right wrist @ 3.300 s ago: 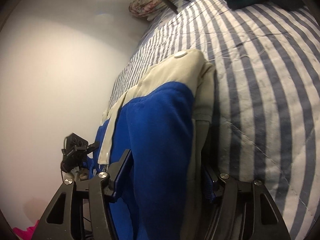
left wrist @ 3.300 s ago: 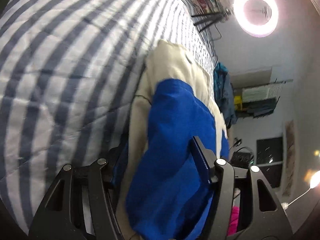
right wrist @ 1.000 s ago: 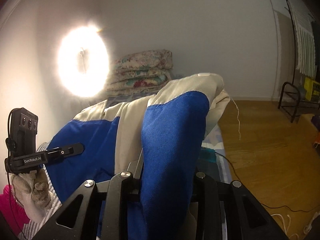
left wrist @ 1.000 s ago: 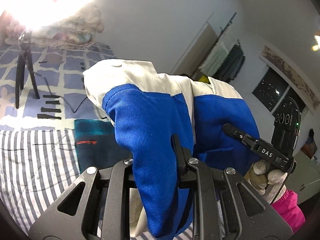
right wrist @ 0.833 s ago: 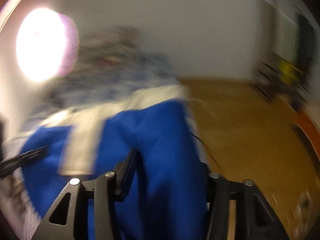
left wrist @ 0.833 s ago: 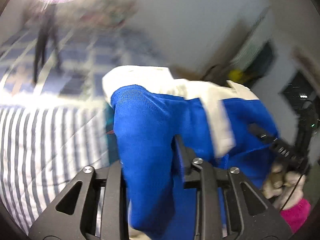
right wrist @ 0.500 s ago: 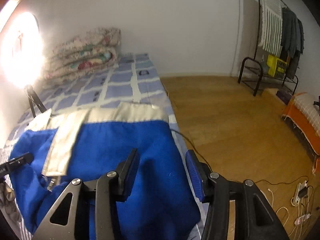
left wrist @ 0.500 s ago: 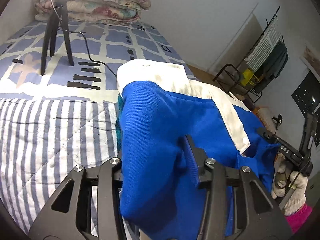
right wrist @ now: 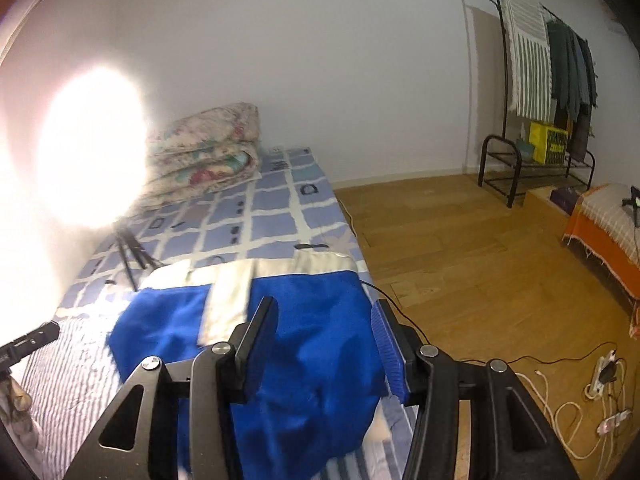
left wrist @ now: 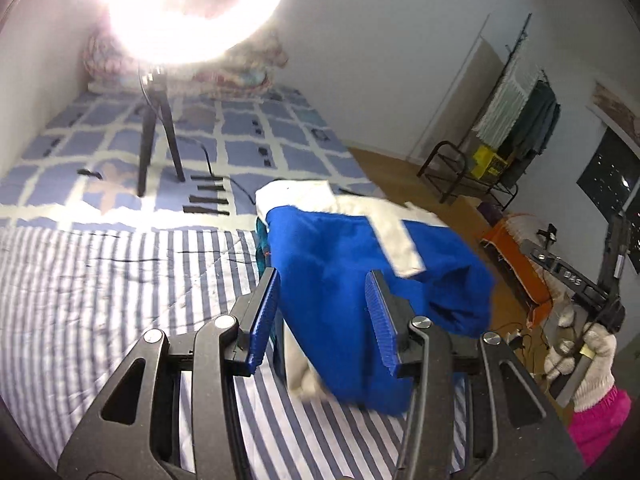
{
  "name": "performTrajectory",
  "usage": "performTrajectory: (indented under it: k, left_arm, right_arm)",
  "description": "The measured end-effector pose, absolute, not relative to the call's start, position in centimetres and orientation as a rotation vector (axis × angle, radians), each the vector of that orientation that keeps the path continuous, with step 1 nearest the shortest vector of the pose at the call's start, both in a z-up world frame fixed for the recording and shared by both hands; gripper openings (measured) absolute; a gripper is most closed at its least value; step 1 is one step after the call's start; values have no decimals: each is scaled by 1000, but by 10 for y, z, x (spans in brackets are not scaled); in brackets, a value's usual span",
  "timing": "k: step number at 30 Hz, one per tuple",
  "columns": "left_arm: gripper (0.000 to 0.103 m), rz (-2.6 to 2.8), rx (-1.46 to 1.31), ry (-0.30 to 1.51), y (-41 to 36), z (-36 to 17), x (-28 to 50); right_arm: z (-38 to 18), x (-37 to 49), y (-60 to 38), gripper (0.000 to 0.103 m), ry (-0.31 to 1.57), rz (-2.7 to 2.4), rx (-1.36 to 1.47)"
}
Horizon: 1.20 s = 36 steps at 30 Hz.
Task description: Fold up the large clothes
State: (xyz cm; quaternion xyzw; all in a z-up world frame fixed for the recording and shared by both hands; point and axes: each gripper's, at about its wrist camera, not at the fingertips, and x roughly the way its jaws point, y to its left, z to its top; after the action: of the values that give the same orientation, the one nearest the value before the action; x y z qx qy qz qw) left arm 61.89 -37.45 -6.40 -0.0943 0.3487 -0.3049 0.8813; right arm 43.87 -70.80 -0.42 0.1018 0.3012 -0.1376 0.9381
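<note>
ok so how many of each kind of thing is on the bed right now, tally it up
blue and cream garment: 1
folded floral quilt: 1
ring light on a tripod: 1
striped blanket: 1
teal cloth, mostly hidden under the garment: 1
total: 5

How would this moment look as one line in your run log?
step: fold released | left gripper: open, jaws just opened | right gripper: open, jaws just opened | blue and cream garment: folded on striped bed cover
</note>
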Motion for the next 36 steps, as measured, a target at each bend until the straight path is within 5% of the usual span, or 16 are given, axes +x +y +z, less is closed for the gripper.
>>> performTrajectory:
  k: [19, 22, 27, 36]
  left_arm:
    - [47, -715, -107, 439, -245, 118, 332]
    - [58, -700, -91, 376, -220, 134, 289]
    - [59, -700, -76, 329, -186, 144, 231]
    - [89, -715, -48, 316, -165, 121, 177]
  right_arm:
    - [159, 210, -529, 64, 457, -106, 204]
    - [166, 171, -505, 65, 440, -96, 196]
    - [166, 125, -475, 67, 435, -80, 181]
    - [123, 91, -433, 76, 463, -103, 129]
